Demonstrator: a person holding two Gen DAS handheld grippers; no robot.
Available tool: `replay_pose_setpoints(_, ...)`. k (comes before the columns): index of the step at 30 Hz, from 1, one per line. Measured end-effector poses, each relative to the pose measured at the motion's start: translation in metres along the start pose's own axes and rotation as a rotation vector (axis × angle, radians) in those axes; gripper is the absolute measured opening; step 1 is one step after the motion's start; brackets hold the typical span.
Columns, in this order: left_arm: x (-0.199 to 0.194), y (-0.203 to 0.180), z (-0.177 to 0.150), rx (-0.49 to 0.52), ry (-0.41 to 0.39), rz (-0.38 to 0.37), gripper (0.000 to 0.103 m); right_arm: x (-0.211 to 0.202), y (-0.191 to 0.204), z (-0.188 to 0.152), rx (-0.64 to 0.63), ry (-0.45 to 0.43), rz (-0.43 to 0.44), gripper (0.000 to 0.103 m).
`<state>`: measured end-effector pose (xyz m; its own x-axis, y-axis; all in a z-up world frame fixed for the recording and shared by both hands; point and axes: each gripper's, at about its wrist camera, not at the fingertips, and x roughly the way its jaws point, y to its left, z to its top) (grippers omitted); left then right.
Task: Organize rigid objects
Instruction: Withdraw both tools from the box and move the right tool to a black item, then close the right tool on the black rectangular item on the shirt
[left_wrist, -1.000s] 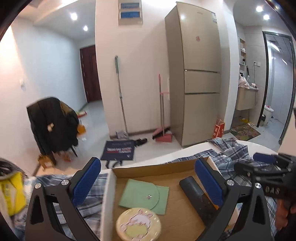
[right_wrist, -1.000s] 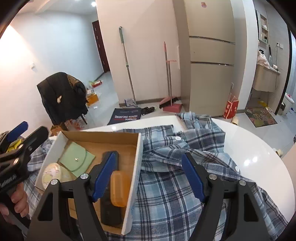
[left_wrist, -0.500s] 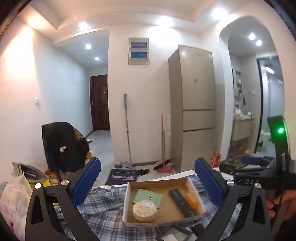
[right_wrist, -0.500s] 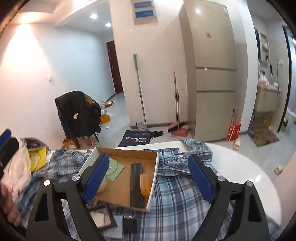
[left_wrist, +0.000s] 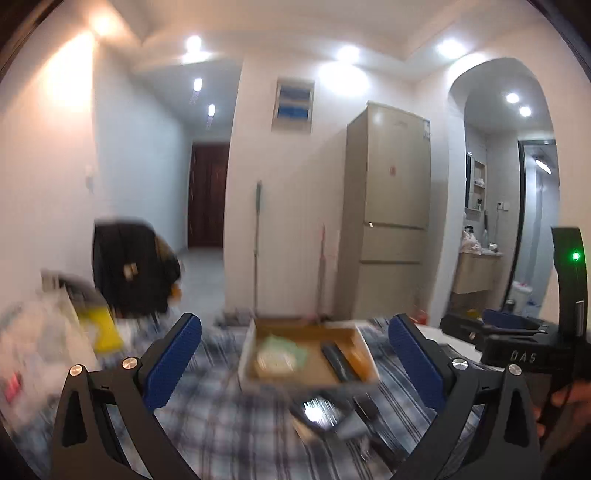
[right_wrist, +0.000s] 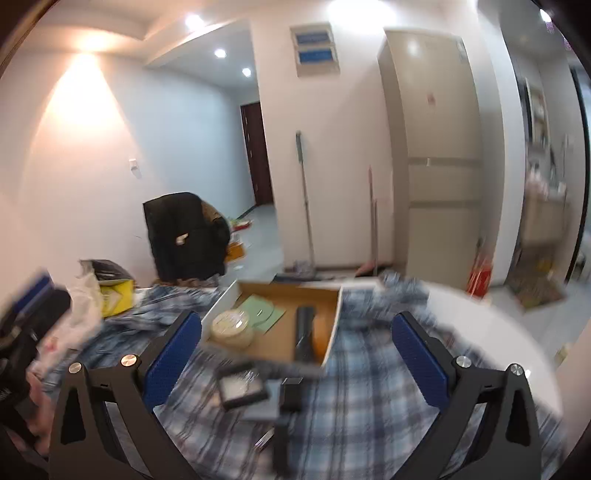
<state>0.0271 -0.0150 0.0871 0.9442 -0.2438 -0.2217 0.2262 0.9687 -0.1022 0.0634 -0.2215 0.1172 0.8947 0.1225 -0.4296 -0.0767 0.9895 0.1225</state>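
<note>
A shallow cardboard box (right_wrist: 225, 301) (left_wrist: 245, 360) lies on a blue plaid cloth (right_wrist: 369, 391) over a round white table. Inside it are a round pale tin (right_wrist: 232, 325), a green pouch (right_wrist: 262, 310), a long black bar (right_wrist: 304, 334) and an orange block (right_wrist: 320, 332). In front of the box lie a small framed black item (right_wrist: 242, 386) and other dark pieces (right_wrist: 293, 393). My right gripper (right_wrist: 297, 343) hangs above and short of the box, jaws still opening, nothing between them. My left gripper (left_wrist: 295, 354) is open and empty, also back from the box.
A yellow carton (right_wrist: 116, 297) and a white plastic bag (right_wrist: 79, 314) sit at the table's left. Beyond the table are a jacket-draped chair (right_wrist: 186, 236), a mop, a broom and a tall fridge (right_wrist: 443, 155). The right part of the white tabletop (right_wrist: 491, 332) is bare.
Both grippers drew back and up from the box, which now looks smaller and farther. The right jaws widened. Small dark items in front of the box came into view.
</note>
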Motion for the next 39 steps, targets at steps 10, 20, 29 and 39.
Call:
replay_pose_setpoints(10, 0.027, 0.017, -0.04, -0.003, 0.034, 0.001, 0.103, 0.022, -0.008, -0.041, -0.024, 0.058, -0.045, 0.103)
replay_pose_setpoints(20, 0.055, 0.02, -0.077, 0.052, 0.111, 0.094, 0.103, 0.071, 0.006, -0.087, -0.123, 0.263, -0.033, 0.102)
replay_pose_setpoints(29, 0.049, 0.022, -0.077, 0.042, 0.085, 0.112, 0.103, 0.089, 0.012, -0.104, -0.158, 0.373, -0.03, 0.096)
replay_pose_setpoints(39, 0.047, 0.014, -0.076, 0.086, 0.079, 0.113, 0.103, 0.107, 0.017, -0.123, -0.2, 0.541, -0.013, 0.034)
